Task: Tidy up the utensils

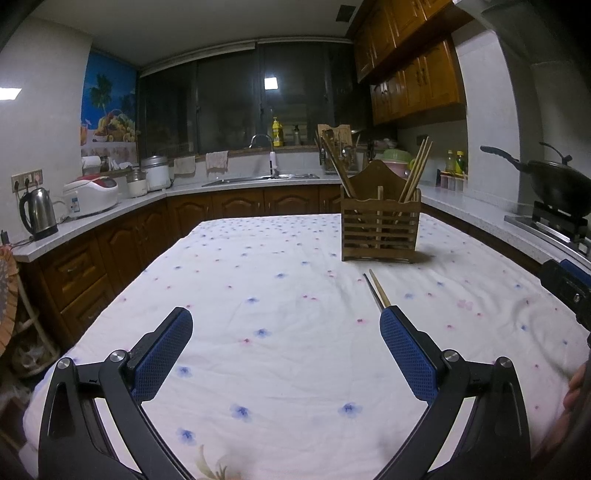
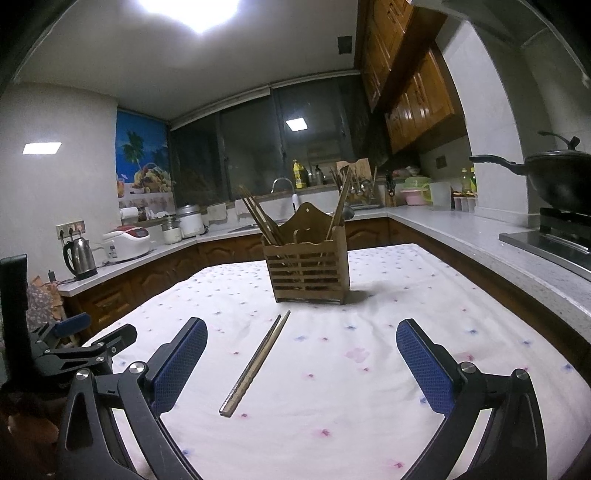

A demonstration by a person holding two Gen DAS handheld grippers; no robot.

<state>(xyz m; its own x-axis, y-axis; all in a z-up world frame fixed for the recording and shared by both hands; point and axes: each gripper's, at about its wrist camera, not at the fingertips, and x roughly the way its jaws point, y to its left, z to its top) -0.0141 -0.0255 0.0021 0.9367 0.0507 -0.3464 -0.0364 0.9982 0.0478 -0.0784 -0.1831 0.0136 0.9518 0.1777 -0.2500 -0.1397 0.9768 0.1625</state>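
Most chopsticks are already sitting in the holder, one pair is lying on the cloth, both grippers hovering with jaws apart.

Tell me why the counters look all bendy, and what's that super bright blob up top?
Both views: the fisheye lens curves the counter edges. Right wrist view: the blob is a ceiling light glaring white, and the utensil holder casts a soft shadow to its right. Left wrist view: dimmer, and the window mirrors a lamp.

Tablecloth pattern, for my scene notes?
White tablecloth with small blue and pink flowers, clearest in the left wrist view.
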